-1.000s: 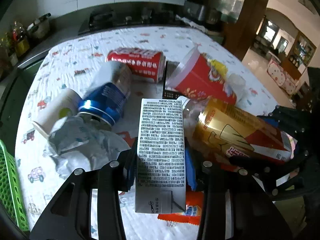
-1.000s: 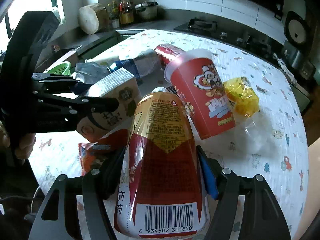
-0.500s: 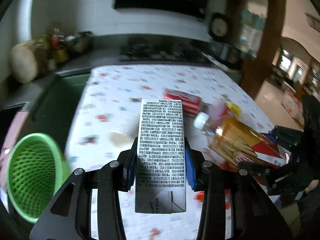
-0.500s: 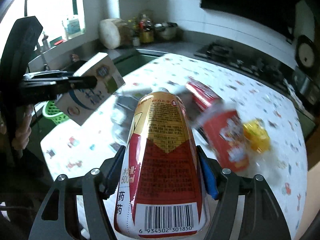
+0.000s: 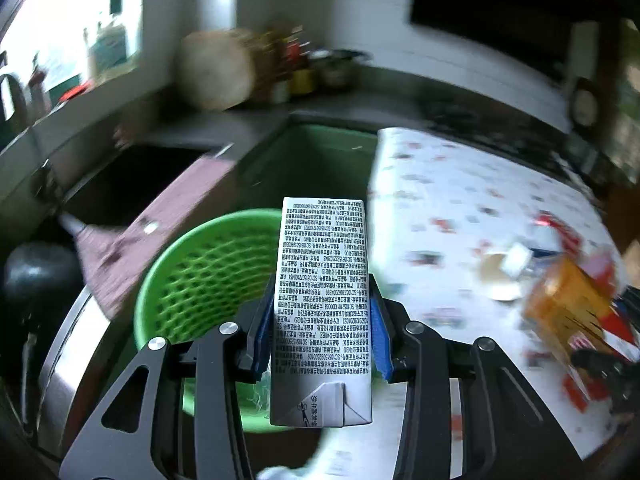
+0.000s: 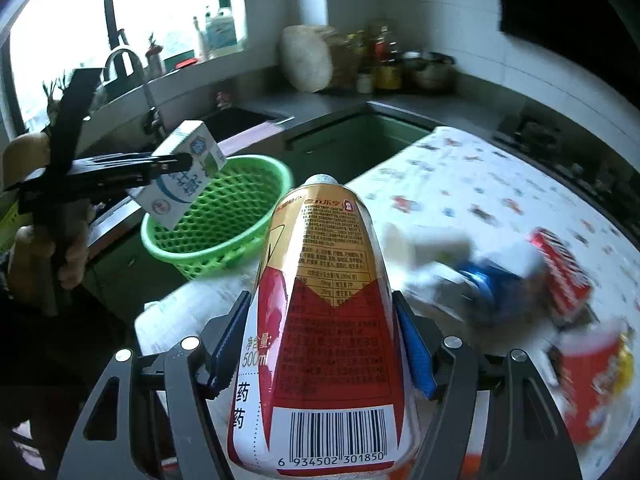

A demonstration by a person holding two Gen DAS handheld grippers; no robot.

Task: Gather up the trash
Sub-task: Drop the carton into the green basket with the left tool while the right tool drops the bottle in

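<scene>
At the kitchen's middle, the table point(image 6: 500, 184) with its patterned white cloth fills the 3 o'clock side of both views. The counter point(image 6: 320, 104) with a dark sink point(image 5: 132, 188) runs across 10 to 12 o'clock. The green mesh basket point(image 6: 224, 216) sits just off the table's edge, at 9 o'clock of my right view and dead centre behind the carton in my left view.

My right gripper point(image 6: 324, 344) is clamped on a red and gold bottle point(image 6: 324, 320), cap pointing away toward 12 o'clock, blue pads pressing both sides. My left gripper point(image 5: 322, 332) is clenched on a milk carton point(image 5: 322, 304), printed side up, held over the basket's rim at its 3 o'clock side; the right view shows that carton point(image 6: 180, 176) tilted in the air above the basket, my left hand point(image 6: 60, 248) on the handle.

Left on the cloth, blurred: a red cup point(image 6: 592, 376) at 4 o'clock, a red can point(image 6: 560, 268) at 3 o'clock, a blue-labelled bottle point(image 6: 488, 292) beside it.
</scene>
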